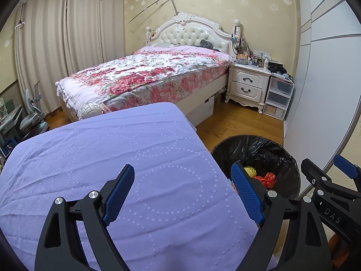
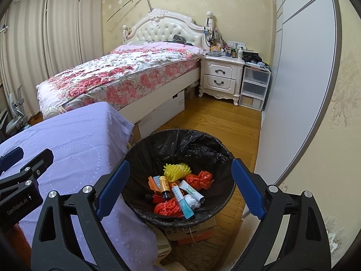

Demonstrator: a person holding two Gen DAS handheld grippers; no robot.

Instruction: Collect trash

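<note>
A lavender cloth-covered table [image 2: 74, 135] fills the lower left of the frame; just right of it, on the wooden floor [image 2: 225, 122], stands a black-lined round trash bin [image 2: 158, 149] holding crumpled wrappers and tubes [image 2: 180, 187]. Behind both lies a floral-quilted bed [image 2: 117, 76], with a white two-drawer nightstand [image 2: 222, 74] to its right.

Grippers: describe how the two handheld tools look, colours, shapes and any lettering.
Both the left gripper and right gripper have black angular frames with triangular cut-outs, silver round bolts, and two fingers with blue textured pads. White lettering reads "GenRobot.AI" on the left one, "DAS" on the right. No sleeves or cables show.
</note>
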